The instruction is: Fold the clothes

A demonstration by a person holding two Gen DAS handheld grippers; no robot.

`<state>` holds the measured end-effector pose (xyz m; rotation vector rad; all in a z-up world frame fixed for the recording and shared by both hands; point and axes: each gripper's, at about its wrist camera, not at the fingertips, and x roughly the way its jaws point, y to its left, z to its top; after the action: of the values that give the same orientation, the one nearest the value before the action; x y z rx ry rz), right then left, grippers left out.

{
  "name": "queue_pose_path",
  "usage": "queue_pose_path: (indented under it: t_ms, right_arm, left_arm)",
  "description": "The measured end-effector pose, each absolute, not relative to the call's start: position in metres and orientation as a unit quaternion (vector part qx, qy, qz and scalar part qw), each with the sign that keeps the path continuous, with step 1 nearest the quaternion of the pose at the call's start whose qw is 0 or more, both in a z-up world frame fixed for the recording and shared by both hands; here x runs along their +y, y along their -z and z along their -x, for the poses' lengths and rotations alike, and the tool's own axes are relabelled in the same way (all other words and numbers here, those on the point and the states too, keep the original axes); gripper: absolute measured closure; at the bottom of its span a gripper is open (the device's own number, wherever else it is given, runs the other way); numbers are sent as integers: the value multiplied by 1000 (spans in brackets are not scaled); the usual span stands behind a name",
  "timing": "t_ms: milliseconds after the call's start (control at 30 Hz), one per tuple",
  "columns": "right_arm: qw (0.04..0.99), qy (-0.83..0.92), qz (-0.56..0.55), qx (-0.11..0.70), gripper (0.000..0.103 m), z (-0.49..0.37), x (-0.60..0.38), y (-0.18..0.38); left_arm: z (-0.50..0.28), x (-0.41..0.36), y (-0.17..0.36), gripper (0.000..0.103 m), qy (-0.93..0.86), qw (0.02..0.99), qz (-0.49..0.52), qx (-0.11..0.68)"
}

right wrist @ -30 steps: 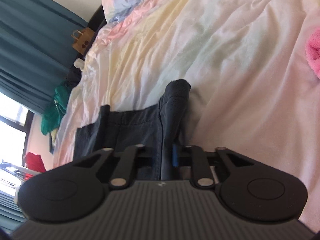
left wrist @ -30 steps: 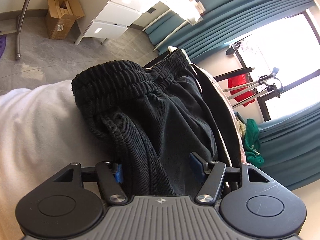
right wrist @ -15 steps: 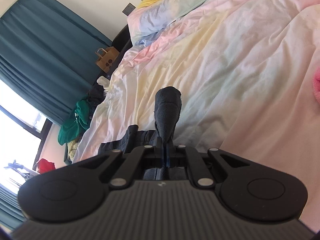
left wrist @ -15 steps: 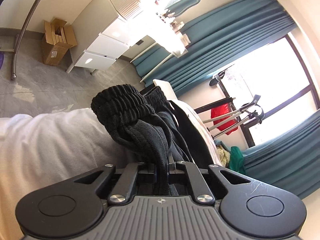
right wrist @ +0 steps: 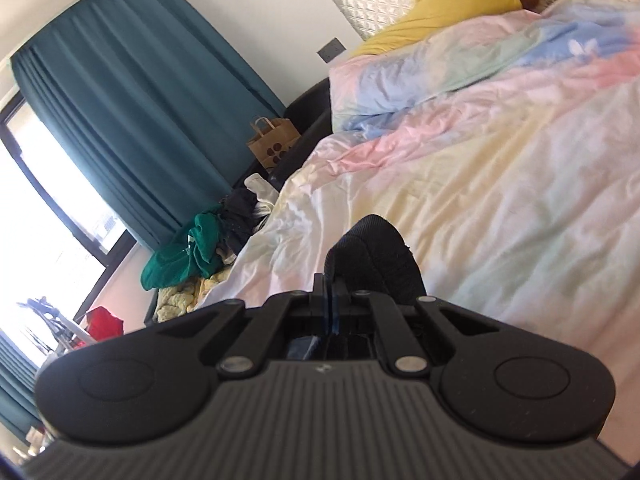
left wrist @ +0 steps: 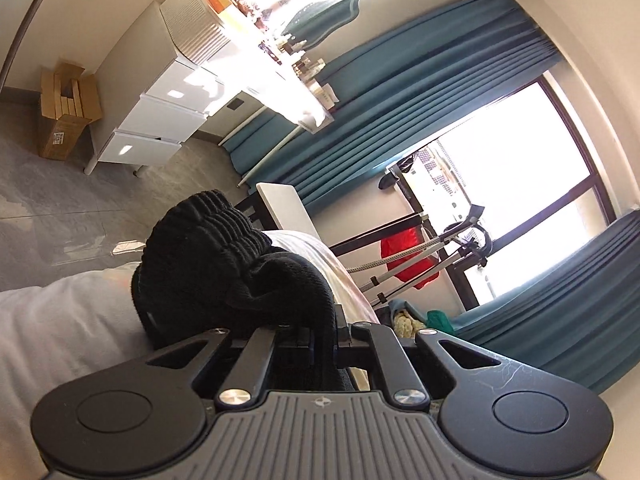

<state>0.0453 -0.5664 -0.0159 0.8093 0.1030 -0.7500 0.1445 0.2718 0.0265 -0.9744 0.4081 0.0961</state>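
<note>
Teal curtains [left wrist: 400, 120], a white drawer unit [left wrist: 160, 120] and a bright window are filling the left wrist view. The left hand-held gripper [left wrist: 322, 334] is clamping its fingers tight on the ribbed waistband of the black trousers [left wrist: 224, 268], which are bunching above the white bed edge [left wrist: 60, 340].

Pastel bedding [right wrist: 500, 168] is filling the right wrist view, with a yellow pillow [right wrist: 452, 12] near the headboard. The right hand-held gripper [right wrist: 330, 304] is pinching a dark fabric end [right wrist: 376, 252], with its fingers pressed together on it.

Judged from this, the garment is hanging raised between both grippers, neither folded nor laid flat. The span between the two grips is lying out of view, so any existing folds cannot be told.
</note>
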Motion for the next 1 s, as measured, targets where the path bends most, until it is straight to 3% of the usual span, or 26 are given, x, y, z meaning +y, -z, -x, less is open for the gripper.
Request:
queue_pose_path:
  t_ms: [200, 433, 533, 567, 600, 633, 667, 700, 767, 833, 900, 1000]
  right_arm:
    - [879, 357, -303, 93, 98, -194, -577, 11]
    - [879, 370, -248, 172, 98, -318, -585, 61]
    - [873, 354, -255, 218, 94, -339, -591, 84]
    - [871, 351, -259, 228, 93, -339, -592, 88]
    - [868, 348, -263, 238, 91, -339, -593, 92]
    - [870, 339, -277, 227, 89, -330, -594, 91]
    - [873, 328, -292, 212, 82, -319, -595, 89]
    - [875, 319, -307, 195, 66, -307, -595, 87]
    - [879, 301, -334, 159, 44, -278, -593, 82]
    - [882, 278, -362, 113, 44, -238, -589, 78]
    - [874, 272, -395, 78, 39, -196, -584, 81]
    - [836, 291, -459, 74, 38, -146, -581, 99]
  left_arm:
    - [-265, 261, -11, 94, -65, 860, 457, 218]
    - [-371, 253, 40, 90, -95, 853, 434, 276]
    - [-381, 255, 54, 81, -83, 850, 437, 282]
    - [-375, 255, 54, 70, -73, 848, 449, 272]
    - [-367, 255, 52, 52, -60, 848, 454, 266]
    - [-359, 255, 50, 45, -45, 849, 456, 262]
    - [-347, 254, 46, 35, -34, 851, 454, 260]
    - [-332, 253, 41, 32, -25, 855, 451, 255]
    - [-294, 248, 35, 28, -10, 866, 443, 230]
    - [-256, 243, 33, 19, -1, 875, 439, 204]
    - [-222, 239, 43, 17, -8, 871, 449, 197]
    - [-195, 240, 62, 17, -31, 844, 472, 253]
